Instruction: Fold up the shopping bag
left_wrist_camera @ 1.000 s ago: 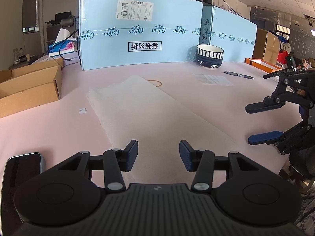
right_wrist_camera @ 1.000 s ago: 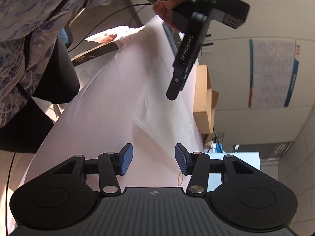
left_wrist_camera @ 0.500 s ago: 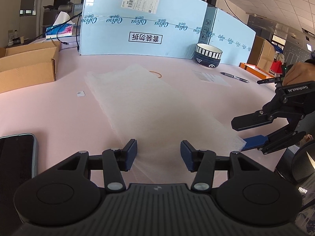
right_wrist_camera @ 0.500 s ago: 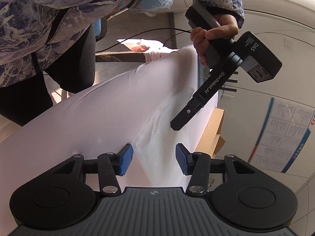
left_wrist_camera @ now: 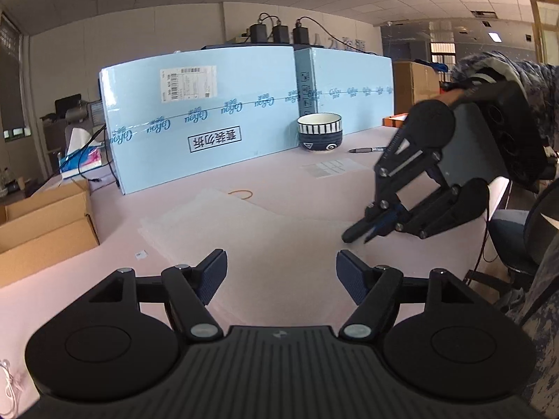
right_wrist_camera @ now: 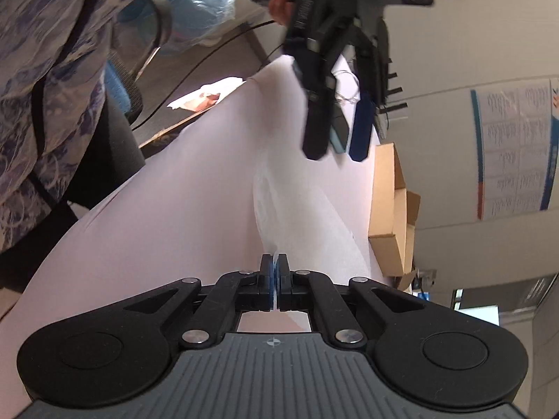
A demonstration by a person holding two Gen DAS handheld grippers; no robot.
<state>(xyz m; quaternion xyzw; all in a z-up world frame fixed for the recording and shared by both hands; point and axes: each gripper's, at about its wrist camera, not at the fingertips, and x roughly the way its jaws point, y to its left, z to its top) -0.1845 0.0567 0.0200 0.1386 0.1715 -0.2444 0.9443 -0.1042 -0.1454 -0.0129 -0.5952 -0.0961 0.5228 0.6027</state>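
The shopping bag (left_wrist_camera: 227,223) is a thin, translucent white sheet lying flat on the pink table (left_wrist_camera: 104,279). My left gripper (left_wrist_camera: 281,276) hovers over its near end with its jaws opening and nothing between the blue pads. My right gripper (right_wrist_camera: 275,272) is shut on the bag's edge, and a strip of the white film (right_wrist_camera: 297,216) rises from the table into its pads. In the left wrist view the right gripper (left_wrist_camera: 367,232) pinches the bag's right side. The right wrist view shows the left gripper (right_wrist_camera: 335,139) above the far end of the bag.
Tall light-blue boxes (left_wrist_camera: 209,122) wall off the back of the table. A striped bowl (left_wrist_camera: 319,132), a pen (left_wrist_camera: 367,149), a paper slip (left_wrist_camera: 335,167) and a rubber band (left_wrist_camera: 241,193) lie before them. An open cardboard box (left_wrist_camera: 42,220) stands at the left. An office chair (left_wrist_camera: 517,237) is past the right edge.
The right gripper has shut on the bag's edge and pulled it up off the table. The left gripper has opened wider, rolled and shifted, and the right gripper now appears much closer to it.
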